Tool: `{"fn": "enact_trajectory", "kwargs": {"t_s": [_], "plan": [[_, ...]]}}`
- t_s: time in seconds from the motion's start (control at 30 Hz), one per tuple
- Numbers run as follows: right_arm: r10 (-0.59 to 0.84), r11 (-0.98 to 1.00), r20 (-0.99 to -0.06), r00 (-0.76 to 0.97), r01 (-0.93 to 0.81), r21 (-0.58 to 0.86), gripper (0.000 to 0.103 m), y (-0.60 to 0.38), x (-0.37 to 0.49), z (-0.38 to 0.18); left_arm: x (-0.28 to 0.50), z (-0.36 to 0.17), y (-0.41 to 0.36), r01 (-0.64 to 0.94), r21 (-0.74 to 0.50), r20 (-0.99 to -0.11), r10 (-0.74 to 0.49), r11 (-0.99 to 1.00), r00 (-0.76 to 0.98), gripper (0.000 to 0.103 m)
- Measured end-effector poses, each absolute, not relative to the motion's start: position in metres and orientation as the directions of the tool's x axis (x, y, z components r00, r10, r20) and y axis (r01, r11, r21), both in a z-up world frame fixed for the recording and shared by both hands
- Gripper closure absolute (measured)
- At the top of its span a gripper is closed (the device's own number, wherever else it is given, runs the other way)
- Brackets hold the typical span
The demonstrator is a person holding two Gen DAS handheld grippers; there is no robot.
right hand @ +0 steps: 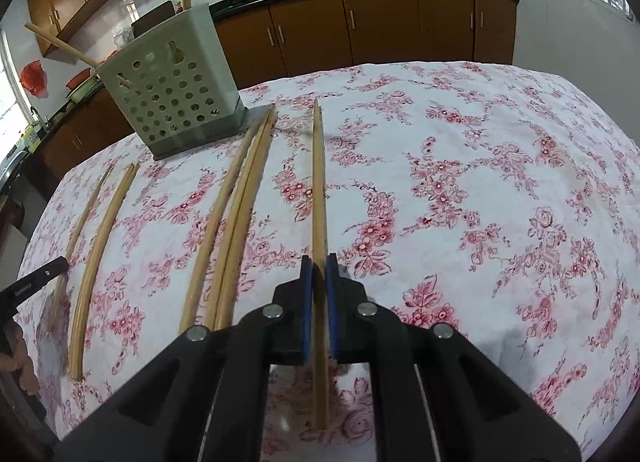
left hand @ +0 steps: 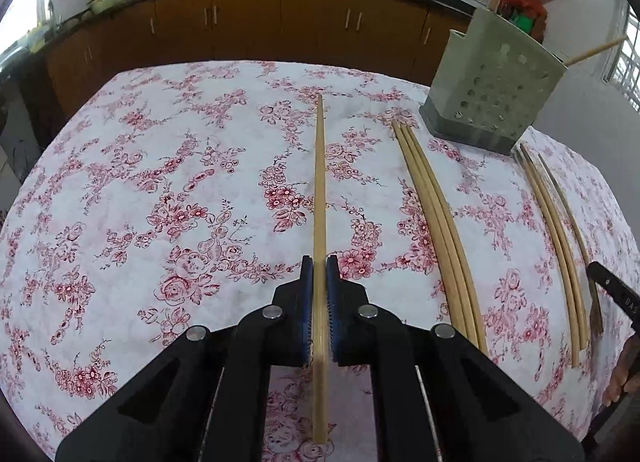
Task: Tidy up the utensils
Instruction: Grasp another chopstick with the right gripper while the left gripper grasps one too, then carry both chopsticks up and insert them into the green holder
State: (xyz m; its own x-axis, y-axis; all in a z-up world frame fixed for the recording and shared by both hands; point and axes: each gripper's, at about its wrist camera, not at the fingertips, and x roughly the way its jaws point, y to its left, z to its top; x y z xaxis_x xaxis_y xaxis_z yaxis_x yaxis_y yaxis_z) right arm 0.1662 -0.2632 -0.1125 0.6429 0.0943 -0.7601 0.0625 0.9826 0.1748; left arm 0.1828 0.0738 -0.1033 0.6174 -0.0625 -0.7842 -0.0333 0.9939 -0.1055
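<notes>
My left gripper point(left hand: 319, 262) is shut on a wooden chopstick point(left hand: 319, 182) that points forward over the floral tablecloth. My right gripper point(right hand: 319, 260) is shut on another wooden chopstick point(right hand: 318, 182) in the same way. A perforated grey-green utensil holder point(left hand: 492, 90) stands at the far right in the left wrist view and at the far left in the right wrist view point(right hand: 172, 98), with two chopsticks standing in it. Loose chopsticks lie on the cloth in two groups point(left hand: 436, 222) point(left hand: 556, 238), which also show in the right wrist view point(right hand: 232, 222) point(right hand: 96, 246).
The table point(left hand: 160, 166) has a pink floral cloth and drops off at its far edge. Behind it run brown cabinets point(left hand: 280, 22) with woks on the counter. The other gripper's tip shows at the right edge point(left hand: 612, 290) and at the left edge point(right hand: 32, 282).
</notes>
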Motion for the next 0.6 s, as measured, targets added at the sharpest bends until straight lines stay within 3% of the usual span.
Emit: {"fn": "enact_trajectory", "kwargs": {"t_s": [0.6], "plan": [[0.082, 0.987, -0.764, 0.640, 0.056, 0.152, 0.093, -0.261, 0.160, -0.113, 0.167, -0.102, 0.069, -0.036, -0.089, -0.774, -0.047, 0.995, 0.631, 0.095]]}}
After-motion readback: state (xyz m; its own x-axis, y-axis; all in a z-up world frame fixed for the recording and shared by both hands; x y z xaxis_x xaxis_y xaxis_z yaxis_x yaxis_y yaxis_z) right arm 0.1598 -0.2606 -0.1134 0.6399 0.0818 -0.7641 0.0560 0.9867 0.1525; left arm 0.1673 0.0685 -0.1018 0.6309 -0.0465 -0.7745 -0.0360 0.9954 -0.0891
